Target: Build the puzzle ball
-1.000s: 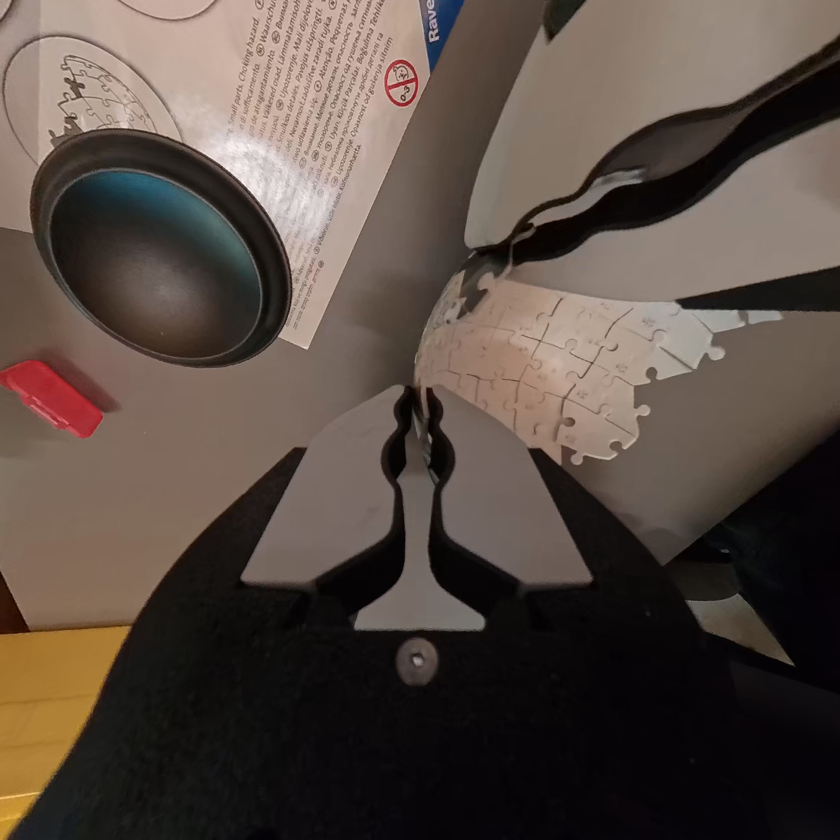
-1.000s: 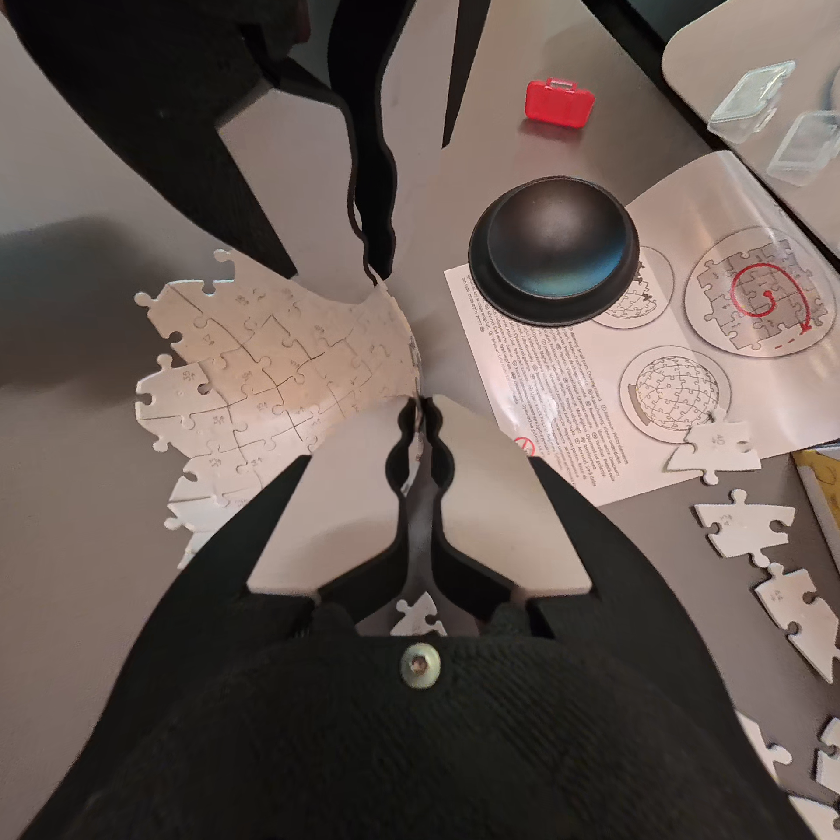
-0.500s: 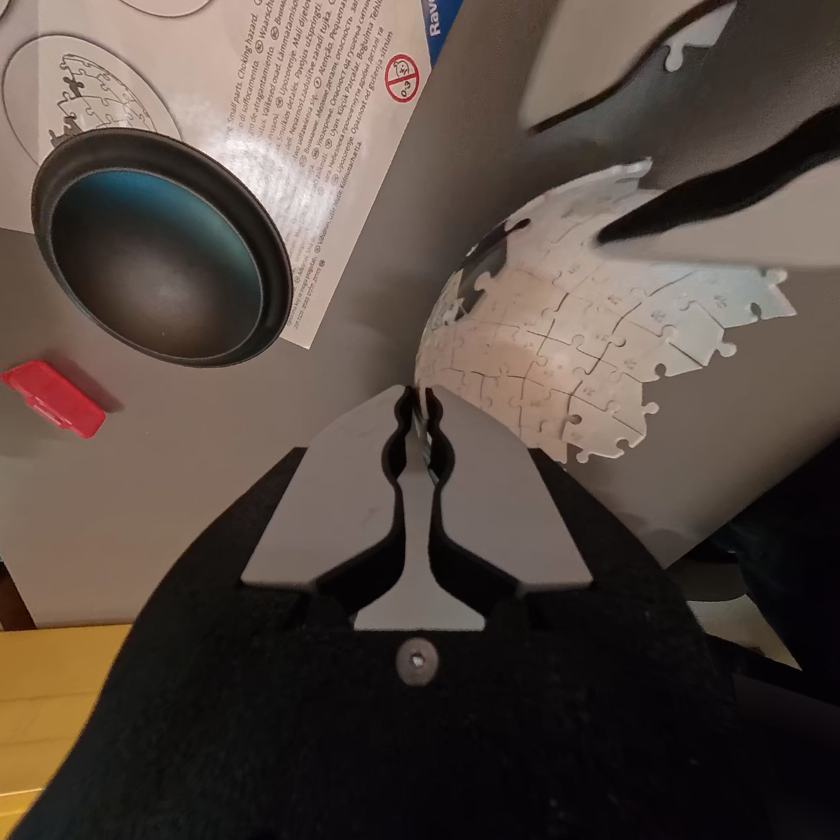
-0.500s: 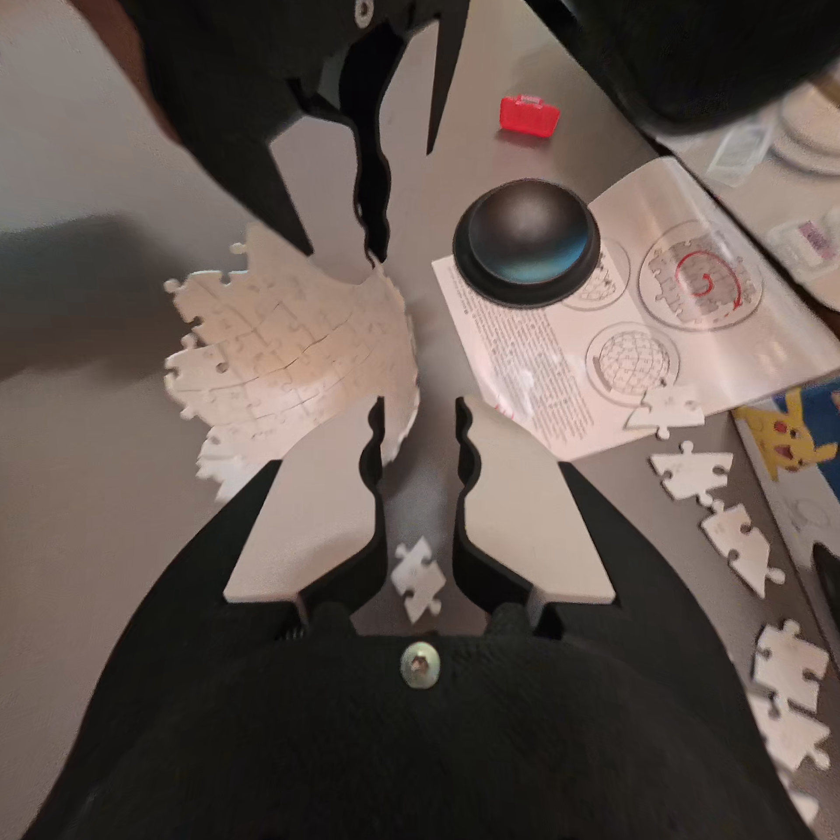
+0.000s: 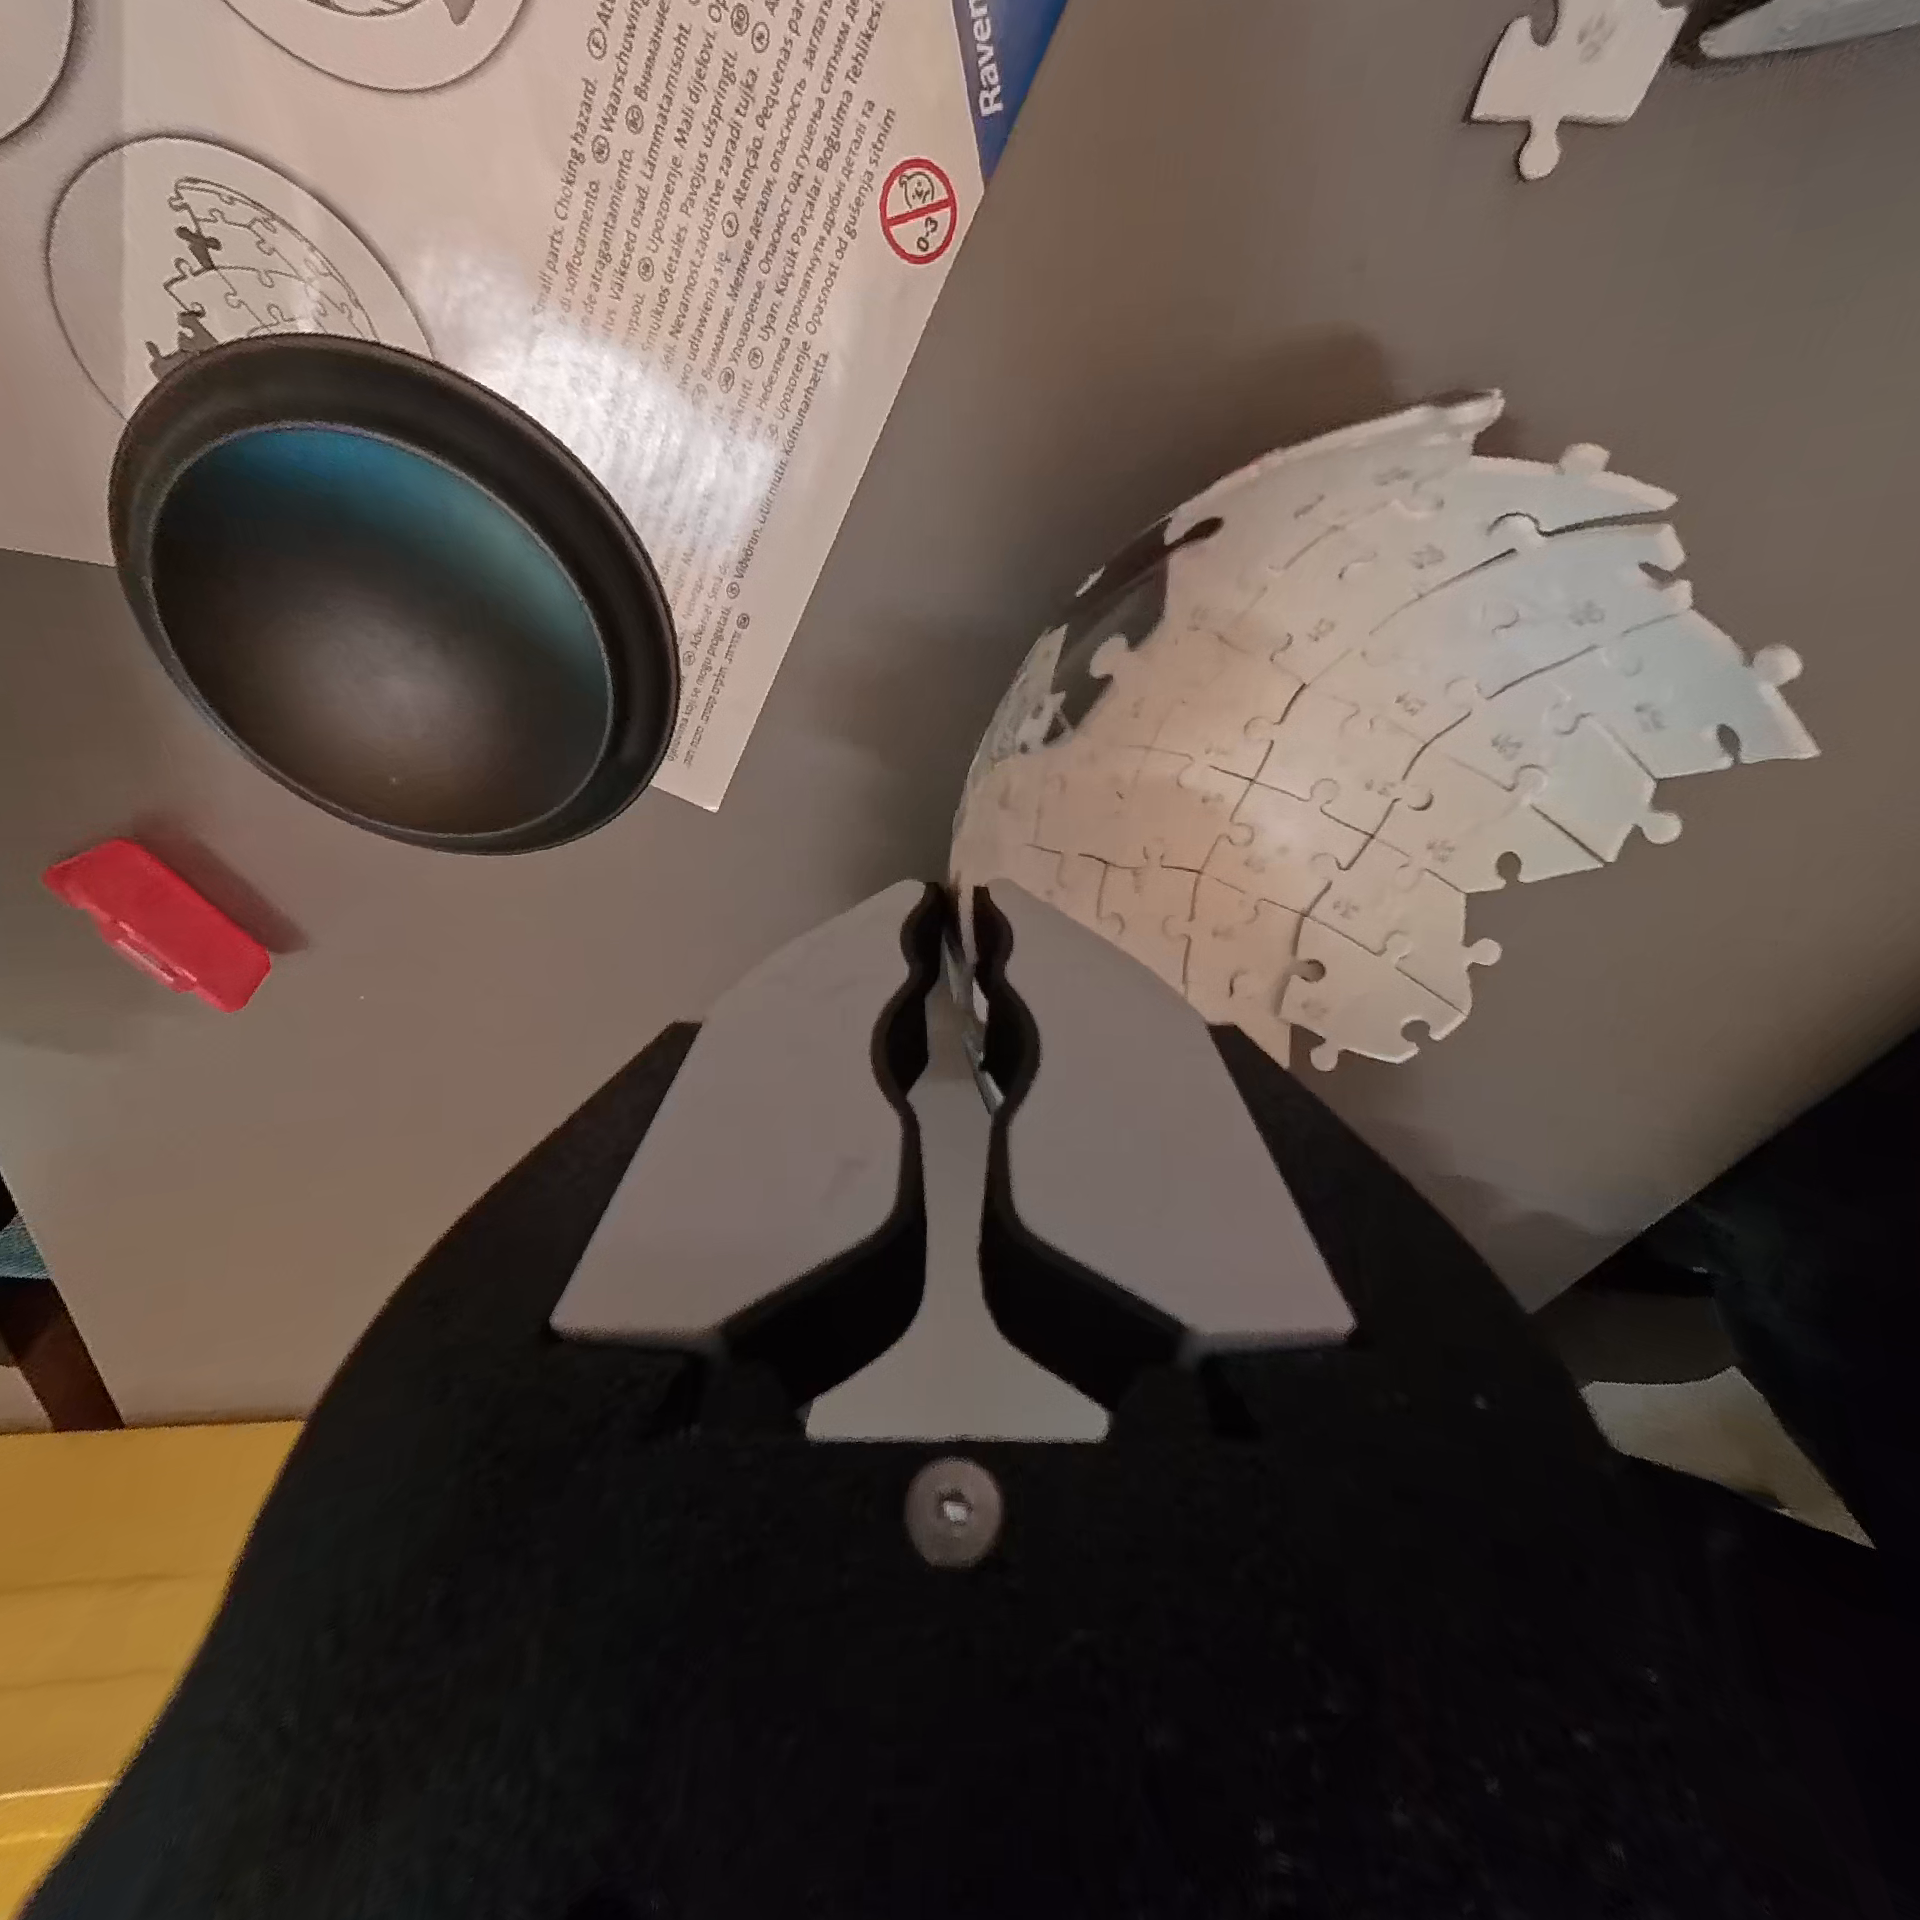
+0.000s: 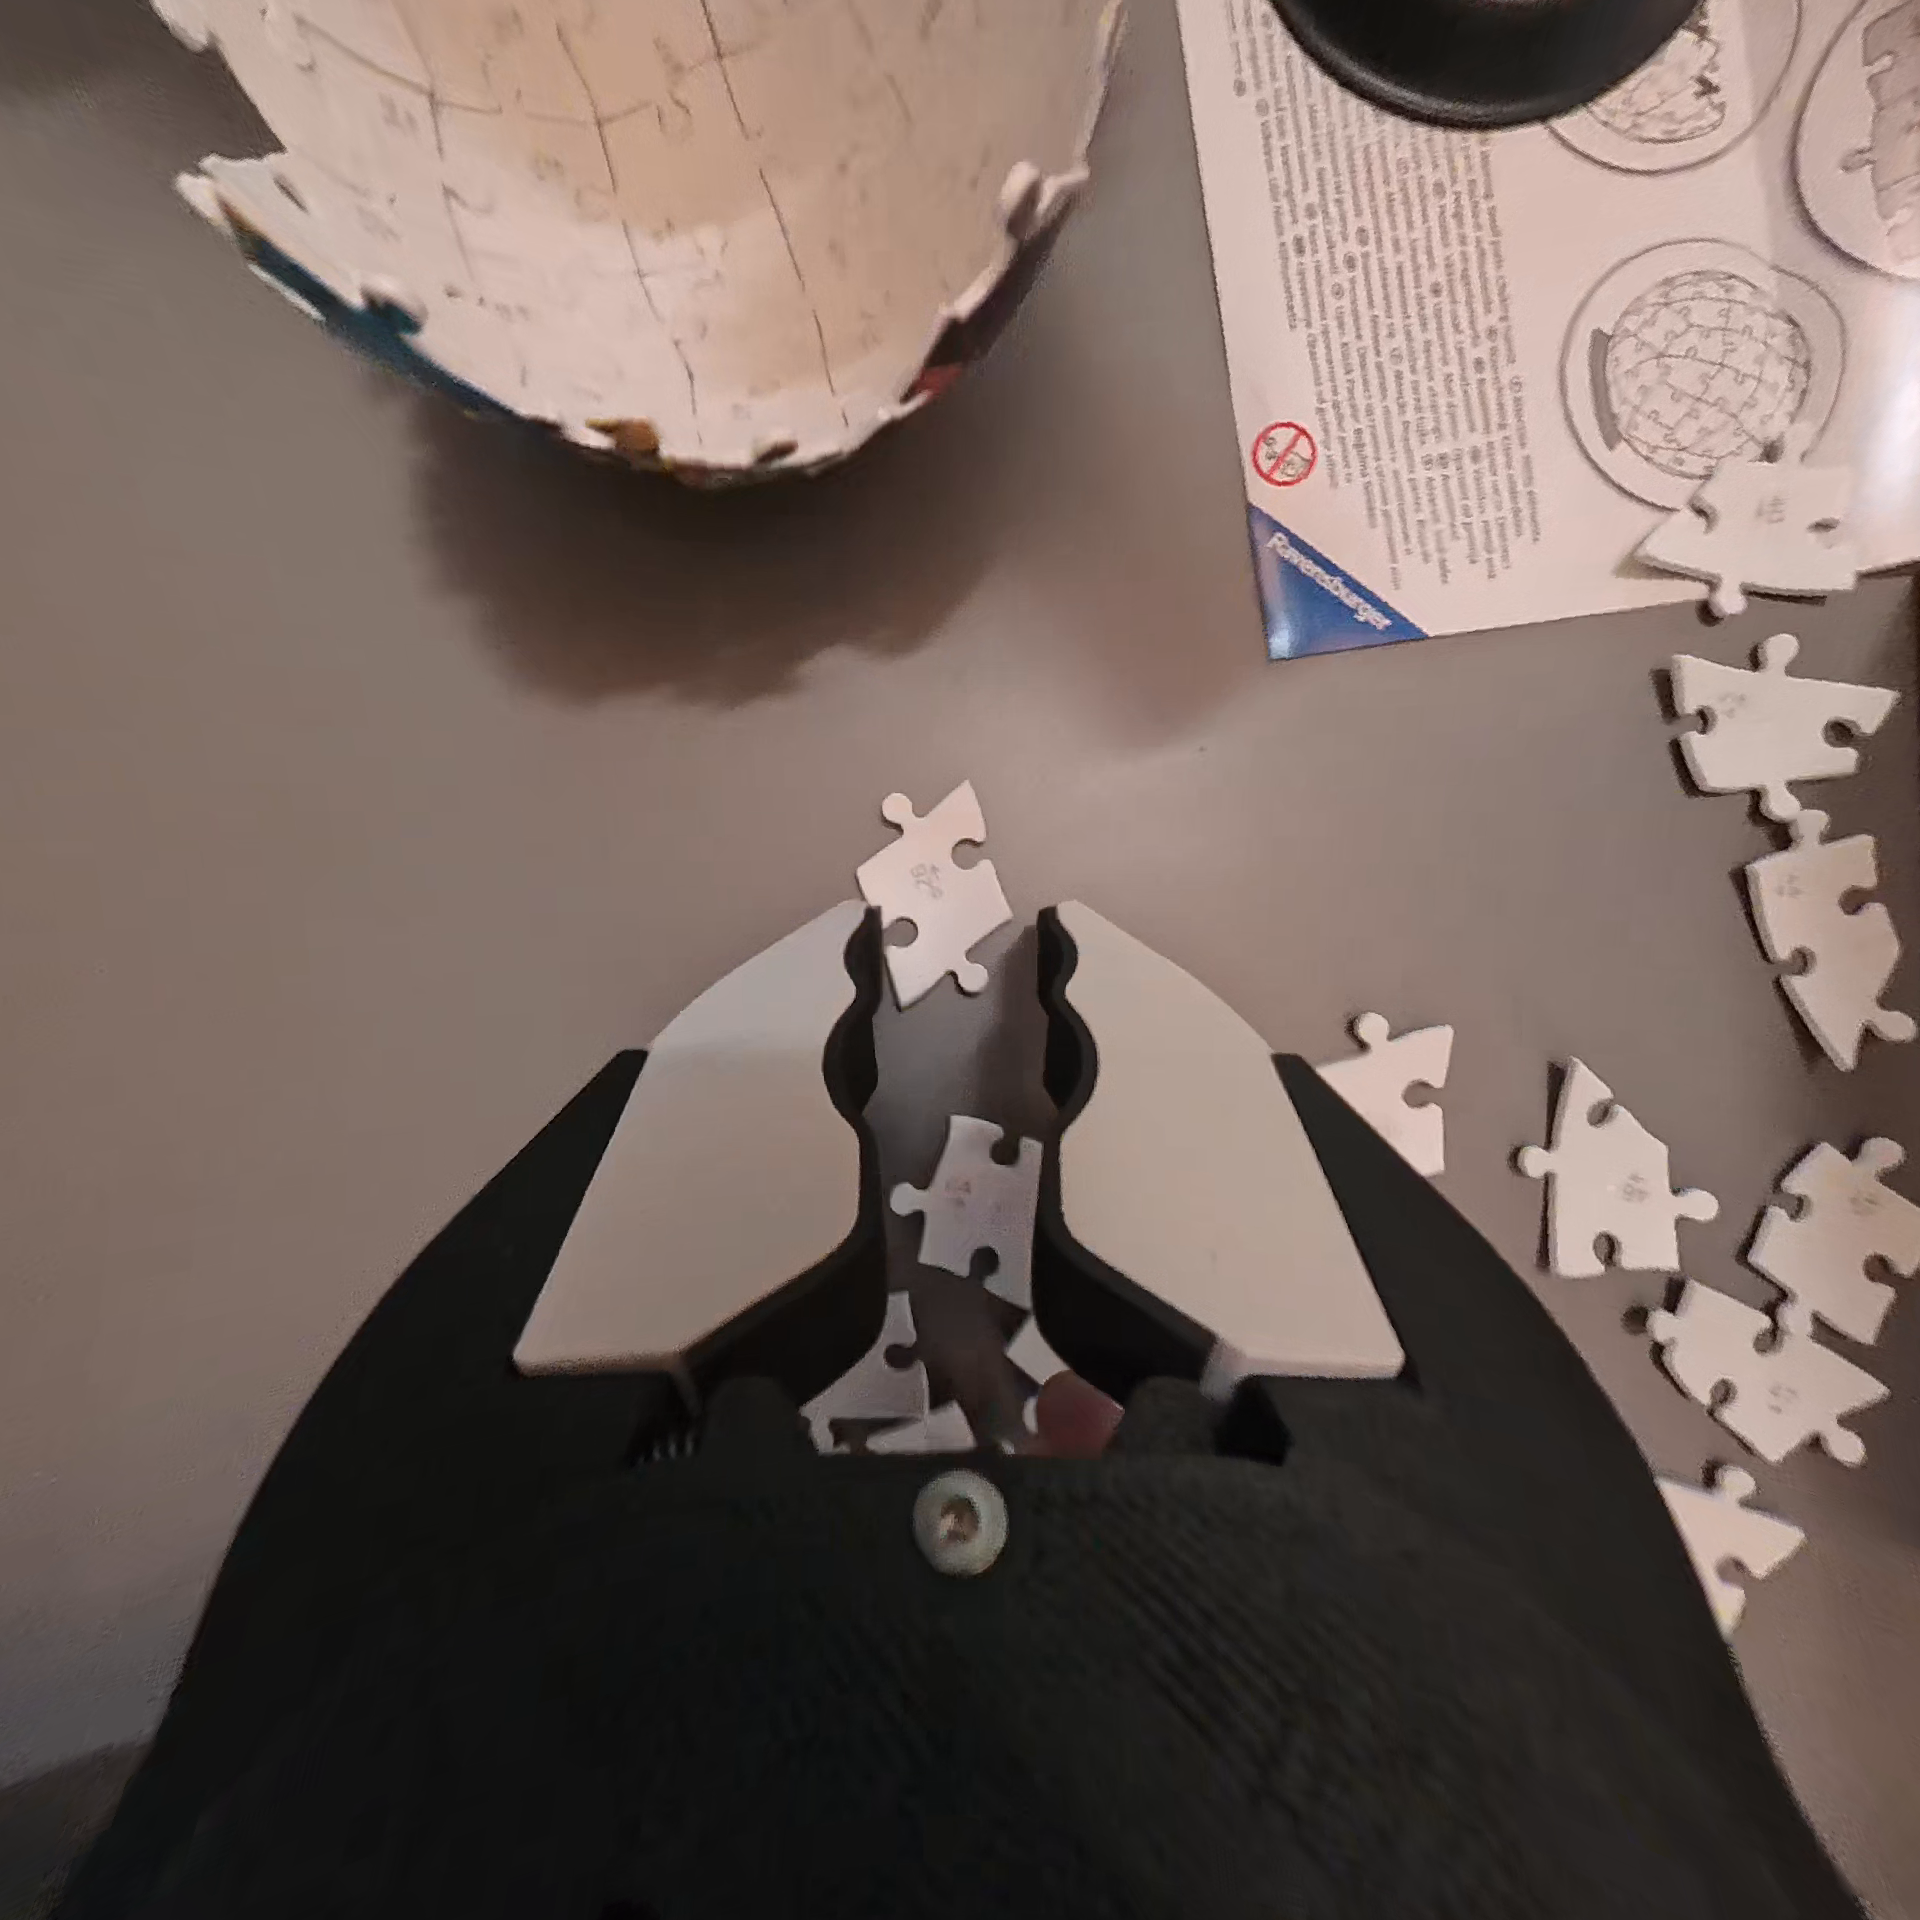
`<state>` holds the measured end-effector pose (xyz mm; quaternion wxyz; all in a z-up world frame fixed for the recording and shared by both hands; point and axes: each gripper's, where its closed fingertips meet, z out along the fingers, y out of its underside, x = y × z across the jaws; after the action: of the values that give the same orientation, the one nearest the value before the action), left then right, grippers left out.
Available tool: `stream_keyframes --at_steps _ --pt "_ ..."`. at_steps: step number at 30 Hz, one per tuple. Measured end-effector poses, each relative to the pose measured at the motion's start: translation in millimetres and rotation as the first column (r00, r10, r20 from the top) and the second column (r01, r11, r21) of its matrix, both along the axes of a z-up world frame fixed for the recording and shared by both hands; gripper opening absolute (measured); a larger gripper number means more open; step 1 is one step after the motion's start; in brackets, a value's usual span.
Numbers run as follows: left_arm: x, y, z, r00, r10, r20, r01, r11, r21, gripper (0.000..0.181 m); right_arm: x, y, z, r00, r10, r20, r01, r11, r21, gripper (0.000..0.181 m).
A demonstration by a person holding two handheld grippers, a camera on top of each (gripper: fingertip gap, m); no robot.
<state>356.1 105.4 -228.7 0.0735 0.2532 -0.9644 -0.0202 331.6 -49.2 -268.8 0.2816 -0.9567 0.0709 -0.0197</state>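
A flat grey surface (image 6: 312, 831) carries everything, and the largest thing on it is the half-built puzzle ball (image 5: 1340, 748), a curved shell of white interlocked pieces with a jagged open rim and coloured print on its outer face, lying just left of the white folded instruction sheet (image 6: 1455, 312) printed with round diagrams. A black dome-shaped plastic stand (image 5: 384, 603) with a bluish sheen sits on that sheet. The left gripper (image 5: 961, 899) has its jaws pressed together, pinching the rim of the shell at its near edge. The right gripper (image 6: 956, 914) is spread apart above the surface, holding nothing, well apart from the shell. A scatter of loose white puzzle pieces (image 6: 1766, 1195) lies to its right, one resting on the sheet's edge. A small red plastic case (image 5: 156, 925) lies near the stand. One single white puzzle piece (image 6: 935, 894) lies flat just beyond and between the right gripper's tips
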Motion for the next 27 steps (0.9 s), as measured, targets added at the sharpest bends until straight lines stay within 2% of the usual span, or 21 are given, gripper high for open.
stream_keyframes --at_steps 10,15,19,21,23,25,27 --pt "0.1 -2.3 1.0 1.0 0.004 0.003 -0.004 1.0 0.01 0.012 -2.8 3.8 -5.9 0.996 0.081 0.049 -0.081 0.997 0.011 0.026" --pt "3.1 -10.3 7.8 0.999 0.015 0.035 -0.014 1.0 -0.027 0.018 1.4 -0.6 -1.9 0.983 0.068 0.171 -0.067 0.998 -0.008 0.026" --pt "8.2 -13.4 24.3 0.993 0.041 0.112 -0.033 0.997 -0.071 0.027 5.6 -0.6 26.6 0.936 0.055 0.348 -0.07 0.997 0.032 0.026" --pt "9.3 -20.3 38.6 0.986 0.055 0.158 -0.032 0.989 -0.141 0.027 9.0 1.4 52.2 0.873 0.04 0.485 -0.081 0.995 0.064 0.026" --pt "6.4 -37.8 56.6 0.978 0.066 0.196 -0.01 0.962 -0.272 0.027 9.3 2.3 75.3 0.796 0.054 0.604 -0.097 0.994 0.04 0.026" --pt "-6.5 -66.7 78.4 0.98 0.067 0.186 0.026 0.887 -0.46 0.026 7.3 7.7 100.5 0.711 0.059 0.7 -0.115 0.993 0.034 0.026" --pt "-25.6 -92.9 99.8 0.989 0.038 0.145 0.06 0.785 -0.617 0.025 -1.1 18.2 120.9 0.669 0.073 0.74 -0.16 0.986 0.048 0.026"
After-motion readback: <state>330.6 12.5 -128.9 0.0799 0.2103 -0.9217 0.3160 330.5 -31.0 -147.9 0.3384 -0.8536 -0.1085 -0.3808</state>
